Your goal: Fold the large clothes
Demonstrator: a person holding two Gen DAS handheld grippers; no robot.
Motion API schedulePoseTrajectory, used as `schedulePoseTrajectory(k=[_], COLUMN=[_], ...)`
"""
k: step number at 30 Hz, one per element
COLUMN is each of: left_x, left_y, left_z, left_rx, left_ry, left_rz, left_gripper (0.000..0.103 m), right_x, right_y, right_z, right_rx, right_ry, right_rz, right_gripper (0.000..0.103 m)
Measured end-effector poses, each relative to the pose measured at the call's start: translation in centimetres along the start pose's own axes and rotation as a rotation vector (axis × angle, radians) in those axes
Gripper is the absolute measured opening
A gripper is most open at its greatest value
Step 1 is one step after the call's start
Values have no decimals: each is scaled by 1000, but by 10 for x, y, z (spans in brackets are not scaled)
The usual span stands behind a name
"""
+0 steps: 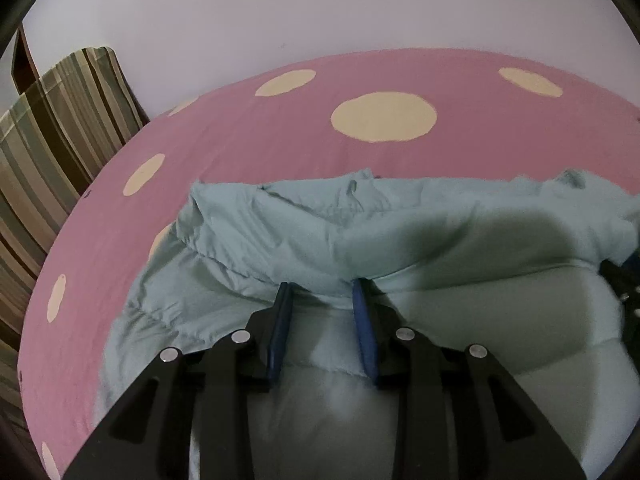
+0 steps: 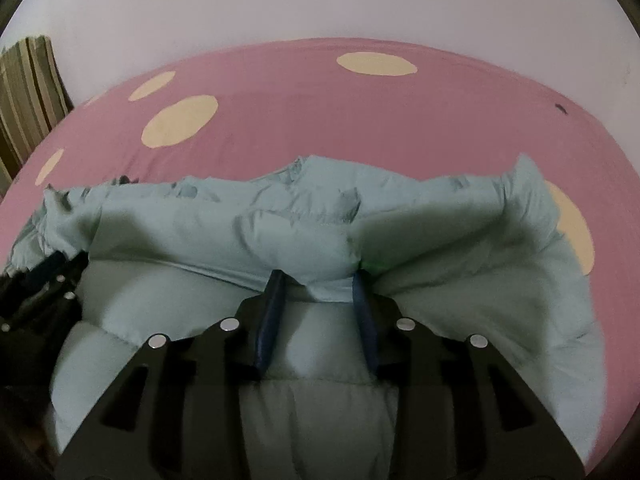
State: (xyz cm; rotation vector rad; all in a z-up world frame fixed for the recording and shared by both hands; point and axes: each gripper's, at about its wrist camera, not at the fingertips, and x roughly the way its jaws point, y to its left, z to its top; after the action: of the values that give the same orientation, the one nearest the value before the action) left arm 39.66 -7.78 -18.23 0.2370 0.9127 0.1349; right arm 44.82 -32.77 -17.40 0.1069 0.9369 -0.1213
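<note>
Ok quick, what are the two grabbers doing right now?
Left gripper: open, jaws apart at the jacket fold, not pinching it.
Right gripper: open, same.

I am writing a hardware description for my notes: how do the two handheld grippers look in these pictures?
Both look alike: the left gripper and right gripper have matte black angular bodies with cut-out slots, four round silver fasteners each, and dark blue flat pads on the fingers. No cables, markings or sleeves are visible.
</note>
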Motion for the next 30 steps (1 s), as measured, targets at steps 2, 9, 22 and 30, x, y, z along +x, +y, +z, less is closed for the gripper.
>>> schedulePoseTrajectory(k=[2,9,22,30], left_x=[3,-48,-33,-75], left_y=[-2,23,11,44], left_z=[2,-2,-37,-53], left_rx=[11,-14,29,-76], left_ry=[5,-57,-38,-80], left_rz=[13,14,-8,-29], left_gripper=[32,32,38,45], right_x=[4,-44,-33,-88], right_y=[3,10,47,34], right_z=[0,-1,-40,-58], right_rx=[-7,13,-92,-55], right_ry=[-1,-68,-55,-102], right_rz=[-13,9,-61,-46], right_gripper=[35,39,42,52])
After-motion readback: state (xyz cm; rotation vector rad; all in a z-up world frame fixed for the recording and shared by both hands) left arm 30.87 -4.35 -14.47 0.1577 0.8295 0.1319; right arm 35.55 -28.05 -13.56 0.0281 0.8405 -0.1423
